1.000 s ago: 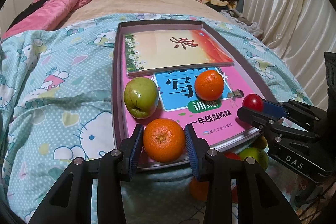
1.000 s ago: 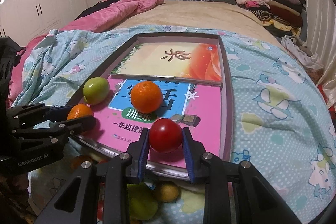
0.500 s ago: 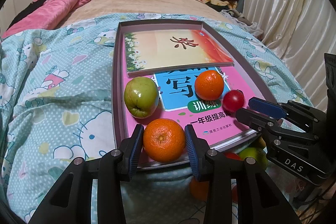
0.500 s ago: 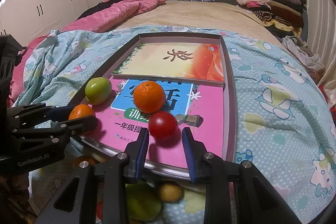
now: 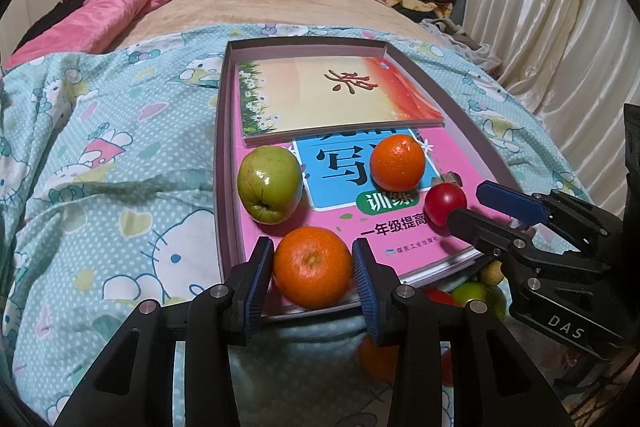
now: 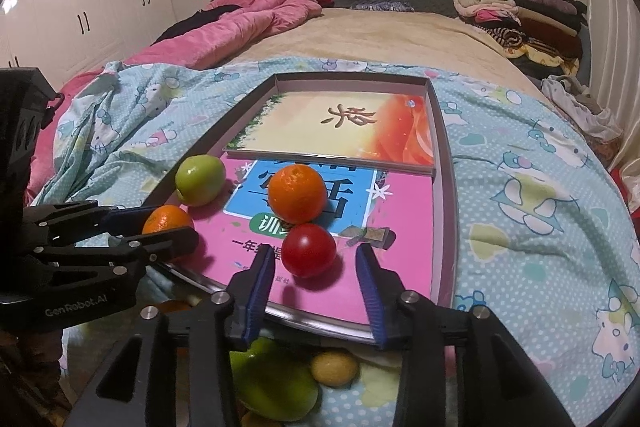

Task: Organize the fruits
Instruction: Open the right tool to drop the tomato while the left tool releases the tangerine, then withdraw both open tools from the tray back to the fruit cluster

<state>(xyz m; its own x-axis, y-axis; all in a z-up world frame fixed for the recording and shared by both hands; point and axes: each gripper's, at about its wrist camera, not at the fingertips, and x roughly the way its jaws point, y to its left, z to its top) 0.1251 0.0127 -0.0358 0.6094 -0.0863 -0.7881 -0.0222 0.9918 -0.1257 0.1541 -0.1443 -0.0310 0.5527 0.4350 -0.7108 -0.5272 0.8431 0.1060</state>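
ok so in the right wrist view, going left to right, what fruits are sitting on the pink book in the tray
Orange held in the left tool → green apple → loose orange → red tomato, which lies just ahead of the open right tool.

On the bed, the tray [image 5: 224, 163] holds two books: the far book [image 5: 340, 99] overlaps the near book [image 5: 360, 227]. On that near book, my left hand-held gripper [image 5: 313, 277] brackets an orange [image 5: 312, 267]. The apple [image 5: 269, 185] is at eleven o'clock from it, a second orange [image 5: 397, 163] at one, the tomato [image 5: 445, 203] at two, touching that orange.
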